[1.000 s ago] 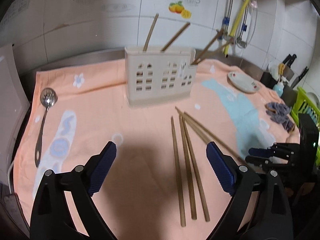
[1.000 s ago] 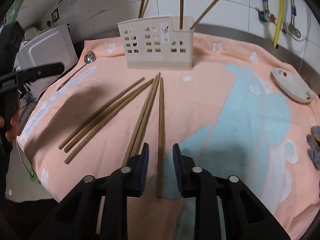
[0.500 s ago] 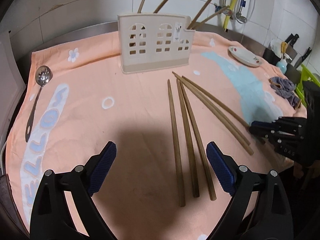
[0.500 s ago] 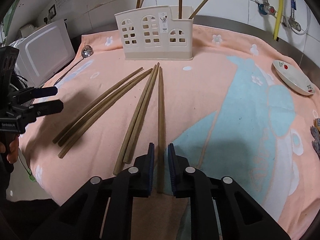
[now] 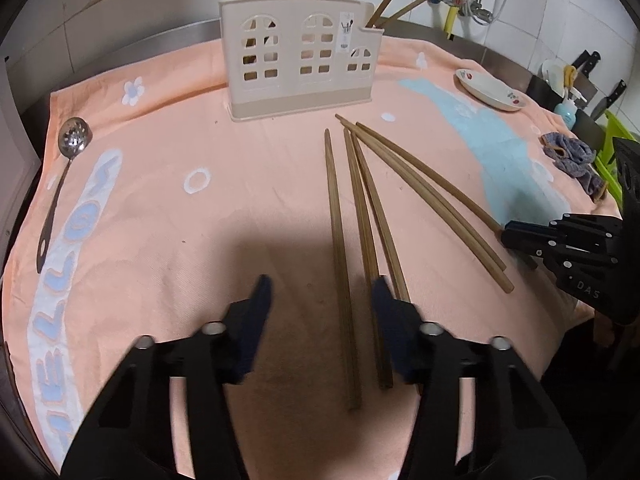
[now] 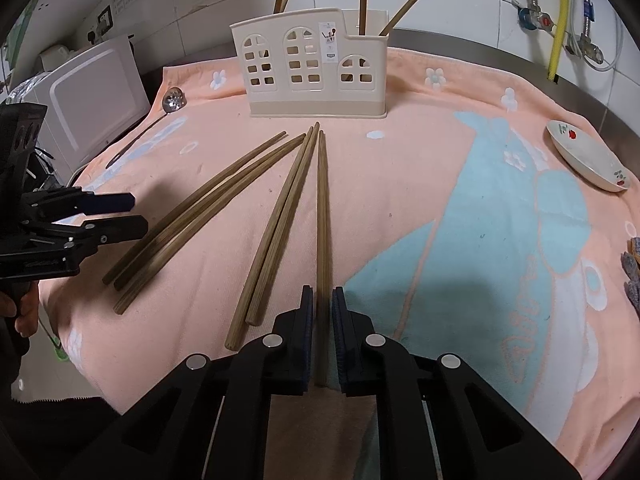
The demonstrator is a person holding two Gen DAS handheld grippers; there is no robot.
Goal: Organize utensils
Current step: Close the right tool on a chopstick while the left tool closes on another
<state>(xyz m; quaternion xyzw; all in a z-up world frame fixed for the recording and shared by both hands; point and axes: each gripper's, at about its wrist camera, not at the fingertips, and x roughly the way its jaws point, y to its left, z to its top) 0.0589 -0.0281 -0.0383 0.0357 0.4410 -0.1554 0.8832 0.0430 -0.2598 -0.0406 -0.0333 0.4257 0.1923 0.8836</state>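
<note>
Several wooden chopsticks lie on the peach towel [image 5: 168, 208] in front of the cream utensil holder [image 5: 300, 56] [image 6: 312, 64], which has more chopsticks standing in it. My left gripper [image 5: 320, 296] hangs low over the nearest three; its jaws are closing with the leftmost chopstick [image 5: 336, 240] lying between them, the pads not touching it. The right finger [image 5: 382, 296] sits over the other two. My right gripper [image 6: 322, 308] is shut on a single chopstick [image 6: 322, 220] near its thick end. Each gripper shows in the other's view: the right gripper [image 5: 520, 236] and the left gripper [image 6: 120, 214].
A slotted metal spoon [image 5: 74, 142] [image 6: 174, 100] lies at the towel's left edge. A small white plate [image 5: 488, 90] [image 6: 588, 156] sits at the right, a grey cloth [image 5: 572, 156] beyond it. A white appliance [image 6: 92, 92] stands to the left, knives [image 5: 588, 64] at the far right.
My left gripper sank toward the three nearest chopsticks and its jaws narrowed from wide open. My right gripper's jaws came together on the single chopstick.
</note>
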